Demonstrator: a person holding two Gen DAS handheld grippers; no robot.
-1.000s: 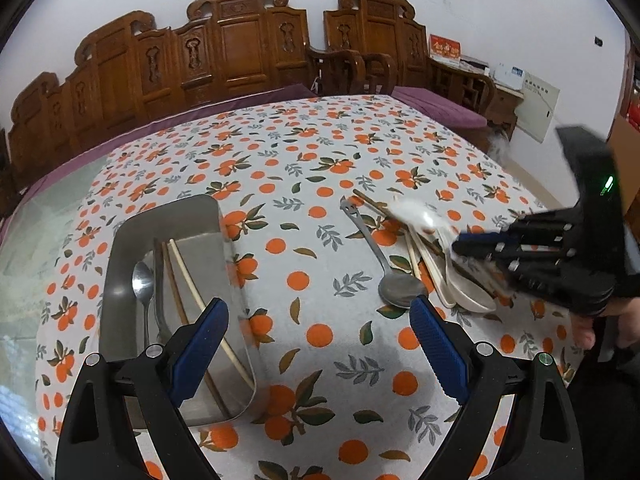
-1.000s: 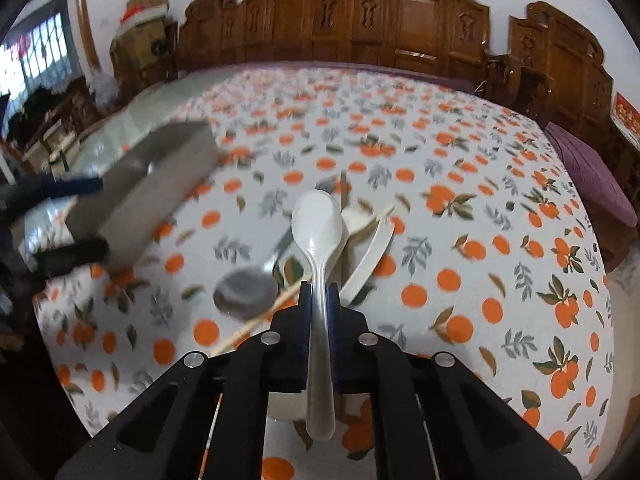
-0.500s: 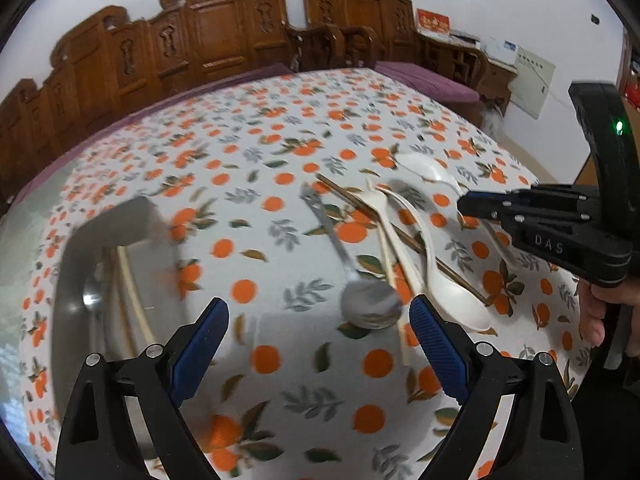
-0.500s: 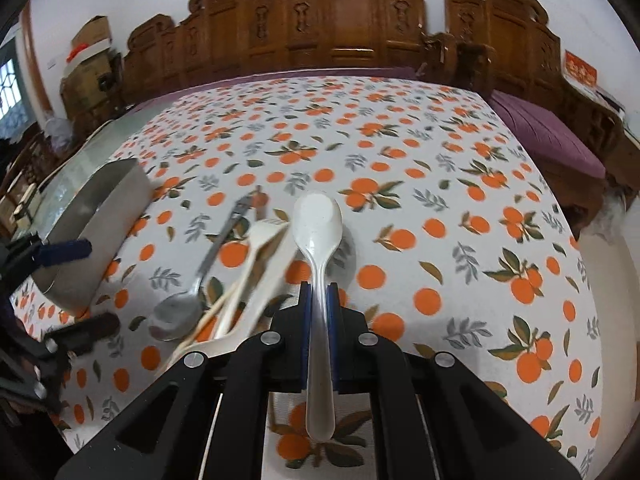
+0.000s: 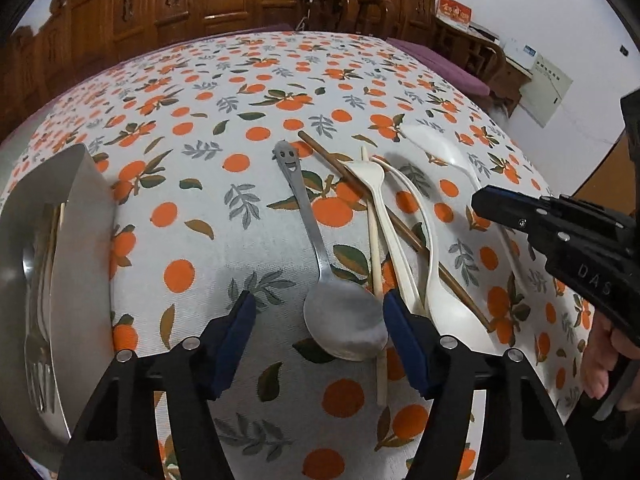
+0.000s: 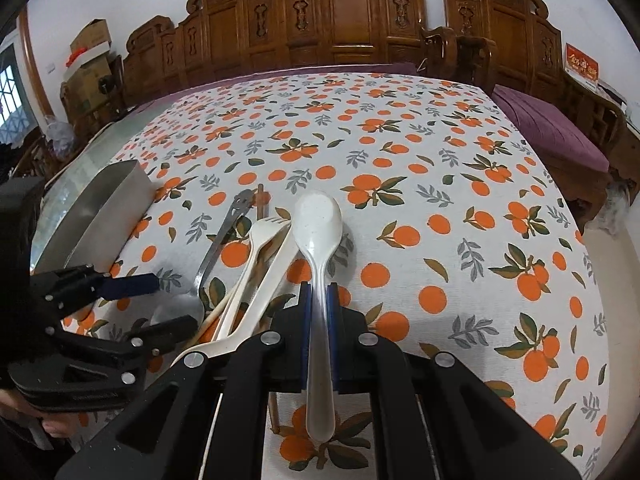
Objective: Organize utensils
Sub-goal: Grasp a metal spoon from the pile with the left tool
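Left wrist view: left gripper [image 5: 316,316] is closing around the metal spoon [image 5: 344,326] bowl at 6 o'clock, pads not pressing, lower than before; right gripper [image 6: 319,300] is pinching the white spoon [image 6: 318,216].

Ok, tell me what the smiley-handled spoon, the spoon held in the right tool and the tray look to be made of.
Smiley-handled spoon: probably stainless steel, grey with a dull sheen on the bowl.
Held spoon: likely plastic or melamine, glossy off-white with faint specks, its handle slightly see-through.
Tray: apparently brushed metal, its wall satin grey, its inside mirroring the cutlery.
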